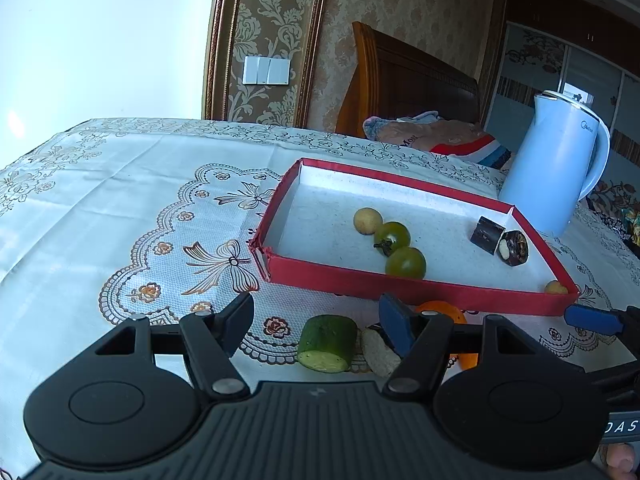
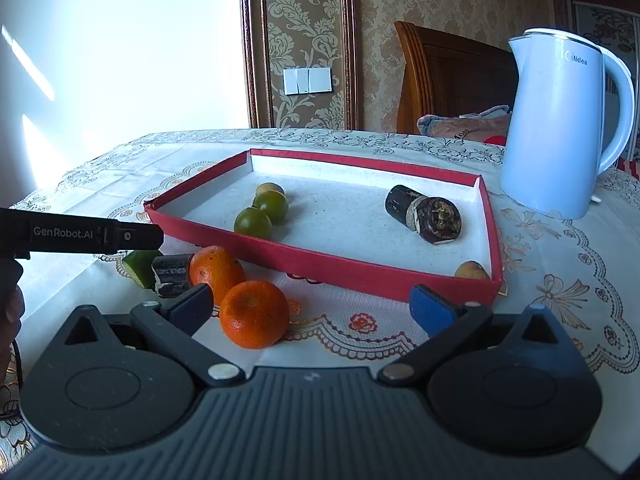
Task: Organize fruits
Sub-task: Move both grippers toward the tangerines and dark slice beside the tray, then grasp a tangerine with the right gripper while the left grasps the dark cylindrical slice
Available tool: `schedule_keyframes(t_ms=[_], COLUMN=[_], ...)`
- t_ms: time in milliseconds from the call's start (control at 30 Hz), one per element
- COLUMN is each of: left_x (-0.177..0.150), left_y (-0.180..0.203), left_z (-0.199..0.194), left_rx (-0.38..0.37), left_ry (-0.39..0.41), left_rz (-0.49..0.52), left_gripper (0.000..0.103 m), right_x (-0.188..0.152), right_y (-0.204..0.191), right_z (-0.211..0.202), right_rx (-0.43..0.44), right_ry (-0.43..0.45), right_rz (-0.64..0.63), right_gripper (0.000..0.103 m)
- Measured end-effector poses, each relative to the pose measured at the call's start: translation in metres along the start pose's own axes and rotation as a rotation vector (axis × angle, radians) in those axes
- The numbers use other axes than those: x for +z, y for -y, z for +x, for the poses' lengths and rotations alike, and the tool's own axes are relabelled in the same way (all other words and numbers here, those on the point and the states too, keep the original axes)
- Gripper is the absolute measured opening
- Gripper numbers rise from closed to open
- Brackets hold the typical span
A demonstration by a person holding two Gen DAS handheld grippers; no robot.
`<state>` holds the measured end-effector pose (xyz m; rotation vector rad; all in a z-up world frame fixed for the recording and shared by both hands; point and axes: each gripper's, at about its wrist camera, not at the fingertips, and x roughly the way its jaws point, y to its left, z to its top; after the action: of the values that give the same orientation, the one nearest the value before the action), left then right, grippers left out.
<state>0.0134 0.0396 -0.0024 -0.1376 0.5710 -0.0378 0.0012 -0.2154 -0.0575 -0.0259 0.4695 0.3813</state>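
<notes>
A red tray (image 1: 420, 286) (image 2: 360, 270) holds two green tomatoes (image 1: 405, 262) (image 2: 253, 222), small yellow fruits (image 1: 368, 221) and dark sugarcane pieces (image 1: 500, 240) (image 2: 424, 214). In front of it lie a cucumber piece (image 1: 328, 343) (image 2: 140, 266), a sugarcane piece (image 1: 378, 350) (image 2: 172, 274) and two oranges (image 2: 254, 314) (image 2: 216, 270). My left gripper (image 1: 320, 326) is open and empty, with the cucumber piece between its fingers. My right gripper (image 2: 312, 306) is open and empty, the near orange between its fingers.
A pale blue kettle (image 1: 560, 164) (image 2: 560, 124) stands right of the tray on the lace tablecloth (image 1: 120, 208). A wooden headboard and bedding lie behind the table. The left gripper's body (image 2: 80, 234) shows at the left of the right wrist view.
</notes>
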Motion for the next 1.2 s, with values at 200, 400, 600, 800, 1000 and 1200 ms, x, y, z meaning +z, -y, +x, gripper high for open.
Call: schedule_keyframes(t_ms=[200,400,600,800,1000,1200], left_x=[0.0,-0.001,-0.001,-0.001,-0.002,-0.002], left_y=[0.002,0.003,0.004,0.005,0.005,0.006], left_z=[0.0,0.001,0.0,0.001,0.001,0.001], left_rx=[0.004,0.006,0.007,0.008,0.008,0.013], left_ry=[0.004,0.0,0.0,-0.001,0.001,-0.003], left_rz=[0.007,0.011,0.015,0.02,0.023,0.026], left_gripper=[0.069,0.069,0.069,0.069,0.069,0.069], right_x=[0.0,-0.001,0.0,0.001,0.001,0.001], right_y=[-0.01,-0.014,-0.017,-0.018,-0.021,-0.025], right_z=[0.008,0.014,0.02,0.025,0.033,0.029], right_rx=[0.005,0.004,0.006,0.005,0.001,0.02], right_ry=[-0.045,-0.075,-0.097,-0.122,-0.165,-0.141], right_rz=[-0.051,-0.073,-0.073,-0.072,-0.088,-0.11], right_gripper=[0.103,0.103,0.103,0.103,0.092,0.063])
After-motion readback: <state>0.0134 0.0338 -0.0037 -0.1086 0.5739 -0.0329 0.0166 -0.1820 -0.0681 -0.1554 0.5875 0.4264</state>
